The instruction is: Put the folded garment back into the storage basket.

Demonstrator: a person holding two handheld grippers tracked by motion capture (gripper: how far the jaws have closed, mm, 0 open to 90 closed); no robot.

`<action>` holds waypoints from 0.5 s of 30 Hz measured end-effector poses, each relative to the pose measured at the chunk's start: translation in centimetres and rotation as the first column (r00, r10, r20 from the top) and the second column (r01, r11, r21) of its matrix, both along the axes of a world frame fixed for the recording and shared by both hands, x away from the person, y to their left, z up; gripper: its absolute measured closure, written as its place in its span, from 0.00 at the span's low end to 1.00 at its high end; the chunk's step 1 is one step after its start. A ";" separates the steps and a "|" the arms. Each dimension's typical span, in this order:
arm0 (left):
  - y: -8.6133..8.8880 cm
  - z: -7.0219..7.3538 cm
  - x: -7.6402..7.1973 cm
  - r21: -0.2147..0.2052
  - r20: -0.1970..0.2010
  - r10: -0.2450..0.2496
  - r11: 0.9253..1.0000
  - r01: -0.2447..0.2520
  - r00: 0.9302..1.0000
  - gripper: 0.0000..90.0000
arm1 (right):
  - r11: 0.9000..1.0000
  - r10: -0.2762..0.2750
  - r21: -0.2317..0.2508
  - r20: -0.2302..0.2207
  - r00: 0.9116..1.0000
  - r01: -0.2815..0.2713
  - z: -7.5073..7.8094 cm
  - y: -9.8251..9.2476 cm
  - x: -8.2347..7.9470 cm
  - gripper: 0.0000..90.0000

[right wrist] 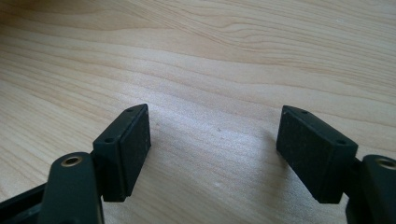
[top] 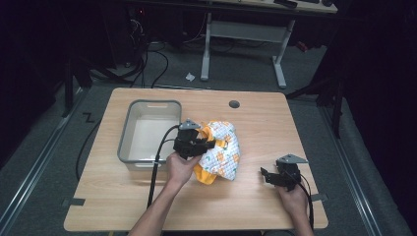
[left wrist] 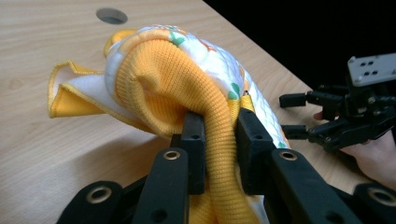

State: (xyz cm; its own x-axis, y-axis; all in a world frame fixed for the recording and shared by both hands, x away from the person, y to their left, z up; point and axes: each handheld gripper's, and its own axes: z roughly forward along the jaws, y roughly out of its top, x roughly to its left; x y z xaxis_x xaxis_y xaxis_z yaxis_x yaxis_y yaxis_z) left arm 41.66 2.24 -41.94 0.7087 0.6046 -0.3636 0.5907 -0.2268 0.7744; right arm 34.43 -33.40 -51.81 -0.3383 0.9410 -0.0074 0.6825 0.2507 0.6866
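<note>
A bunched garment (top: 221, 150), white with orange and green prints and an orange ribbed lining, lies near the table's middle. My left gripper (top: 204, 145) is shut on it: in the left gripper view a thick orange ribbed fold (left wrist: 187, 88) is squeezed between the two black pads, and the garment (left wrist: 219, 79) rises off the wood. My left gripper (left wrist: 219, 140) holds it just right of the grey bin (top: 125, 137). My right gripper (top: 268, 176) rests at the table's front right, open. In the right gripper view its gripper (right wrist: 215, 154) has only bare wood between the pads.
The grey plastic bin stands at the table's left, its inside bare. A round cable hole (top: 234, 104) sits near the far edge. In the left gripper view the right gripper (left wrist: 336, 116) shows farther off near the table's edge. Desk legs and cables lie beyond the table.
</note>
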 end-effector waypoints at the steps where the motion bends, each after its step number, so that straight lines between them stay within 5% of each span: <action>1: 0.3 0.2 -0.1 -0.001 0.005 0.000 1.000 0.000 1.000 0.84 | 1.000 0.000 0.000 0.000 1.000 0.000 0.0 0.0 0.0 0.29; 15: 4.5 2.7 0.5 -0.029 0.035 0.051 0.998 -0.050 0.998 0.84 | 1.000 0.000 0.000 -0.001 1.000 0.000 0.0 0.0 0.0 0.29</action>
State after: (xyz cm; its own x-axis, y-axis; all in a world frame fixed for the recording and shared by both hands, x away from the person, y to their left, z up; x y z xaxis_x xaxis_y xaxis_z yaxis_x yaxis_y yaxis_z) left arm 42.14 6.70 -39.27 0.6905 0.6298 -0.3558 0.5727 -0.1755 0.8007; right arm 34.44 -33.41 -51.80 -0.3381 0.9411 -0.0072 0.6833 0.2507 0.6858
